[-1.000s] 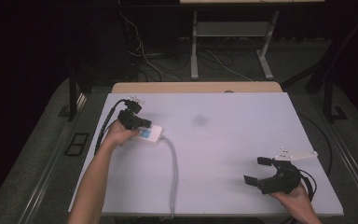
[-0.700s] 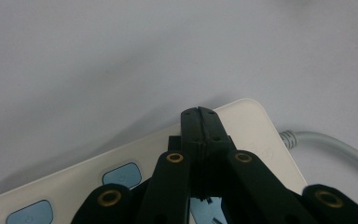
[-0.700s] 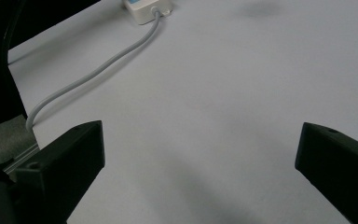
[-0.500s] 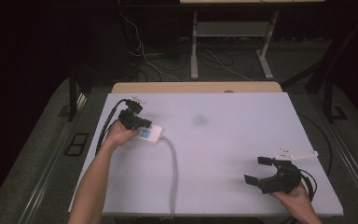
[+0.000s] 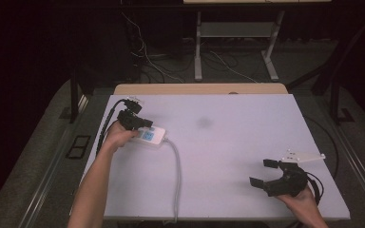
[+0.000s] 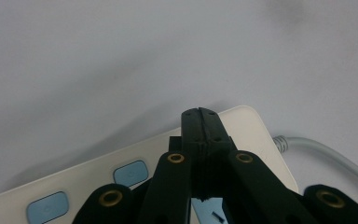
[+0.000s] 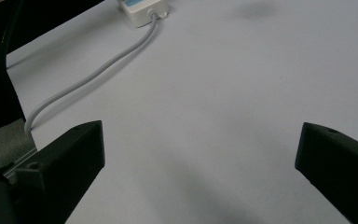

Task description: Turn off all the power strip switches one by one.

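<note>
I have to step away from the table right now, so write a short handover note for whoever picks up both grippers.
Left gripper: jaws shut together, nothing between them, tips over the white power strip near its blue buttons.
Right gripper: jaws wide open, nothing held, low over the bare table at the near right.
Strip lies at the table's left; its grey cord runs off the near edge.
Done: cannot tell whether a button is pressed.
Left: likely pressing one.

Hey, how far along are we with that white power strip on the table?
Done: the left gripper is shut, its closed tips over the power strip above the blue buttons. In hand: apparently pressing a switch; contact isn't clear. Left: the right gripper rests open on the table, apart from the strip and its grey cord.
</note>
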A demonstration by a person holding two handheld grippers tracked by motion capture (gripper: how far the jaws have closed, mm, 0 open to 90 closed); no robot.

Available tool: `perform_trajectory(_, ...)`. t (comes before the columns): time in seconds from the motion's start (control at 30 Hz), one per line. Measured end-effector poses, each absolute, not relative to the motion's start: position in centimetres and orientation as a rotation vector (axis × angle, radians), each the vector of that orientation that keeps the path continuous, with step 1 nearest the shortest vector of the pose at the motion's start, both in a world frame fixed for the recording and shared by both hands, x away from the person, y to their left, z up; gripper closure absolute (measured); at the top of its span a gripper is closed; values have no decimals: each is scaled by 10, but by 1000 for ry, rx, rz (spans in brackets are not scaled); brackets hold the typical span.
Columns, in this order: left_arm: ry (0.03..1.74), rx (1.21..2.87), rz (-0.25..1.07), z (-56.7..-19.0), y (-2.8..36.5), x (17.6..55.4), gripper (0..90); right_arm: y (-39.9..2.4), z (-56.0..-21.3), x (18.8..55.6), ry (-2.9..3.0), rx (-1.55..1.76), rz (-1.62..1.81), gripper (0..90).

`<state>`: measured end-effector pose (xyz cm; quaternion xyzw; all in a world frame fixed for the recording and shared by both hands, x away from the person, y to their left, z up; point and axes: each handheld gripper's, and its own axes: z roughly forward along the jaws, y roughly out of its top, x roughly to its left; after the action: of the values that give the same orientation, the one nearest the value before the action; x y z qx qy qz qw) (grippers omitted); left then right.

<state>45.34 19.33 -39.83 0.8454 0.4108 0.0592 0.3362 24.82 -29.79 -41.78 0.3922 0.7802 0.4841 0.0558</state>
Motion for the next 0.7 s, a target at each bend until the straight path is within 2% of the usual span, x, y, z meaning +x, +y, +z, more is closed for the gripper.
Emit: perform_trajectory(0.7,1135,2179,214,-386,220,460,895,-299,-419,249,2362,1202,1459,9)
